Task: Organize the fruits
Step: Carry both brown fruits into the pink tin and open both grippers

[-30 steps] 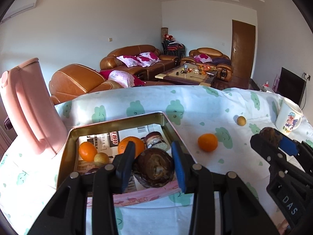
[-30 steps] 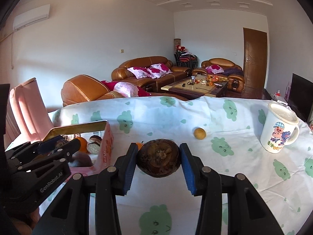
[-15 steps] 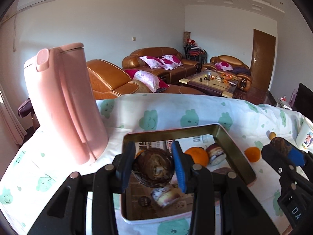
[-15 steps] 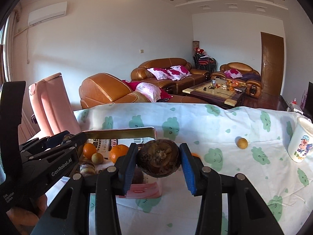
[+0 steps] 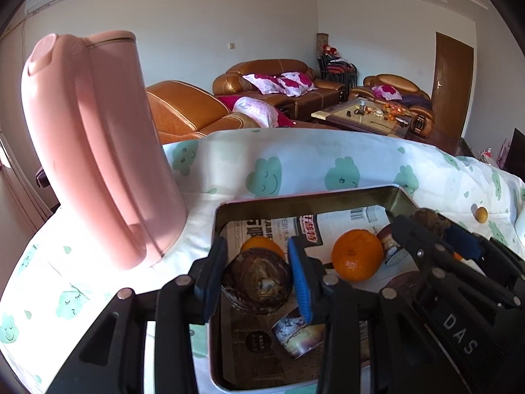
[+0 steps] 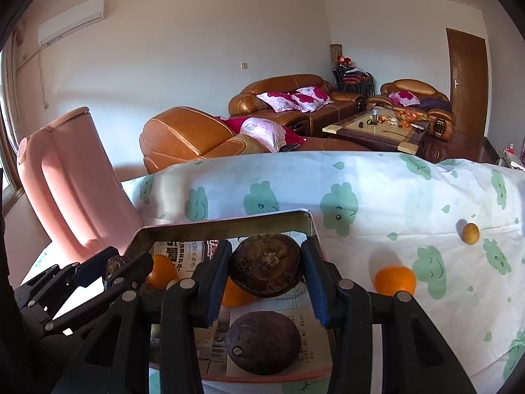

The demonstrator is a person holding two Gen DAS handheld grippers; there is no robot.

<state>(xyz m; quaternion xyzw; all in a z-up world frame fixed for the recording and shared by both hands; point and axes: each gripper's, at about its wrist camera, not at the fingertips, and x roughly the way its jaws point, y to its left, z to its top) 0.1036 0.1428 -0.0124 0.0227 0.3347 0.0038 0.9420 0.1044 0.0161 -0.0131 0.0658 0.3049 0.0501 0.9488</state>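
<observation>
Two dark brown fruits (image 5: 257,284) (image 6: 265,269) are being held above the tin (image 6: 229,226); two oranges (image 5: 357,256) (image 6: 395,279) are lying nearby.

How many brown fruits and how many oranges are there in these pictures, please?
Brown fruits: 3 (left gripper holds one, right gripper holds one, one lies in the tin)
Oranges: 3 (two in the tin, one on the tablecloth)
Total: 6

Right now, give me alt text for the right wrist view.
The right gripper clamps a dark brown round fruit above a newspaper-lined metal tin holding oranges and another brown fruit; one orange lies outside on the cloud-print cloth.
</observation>
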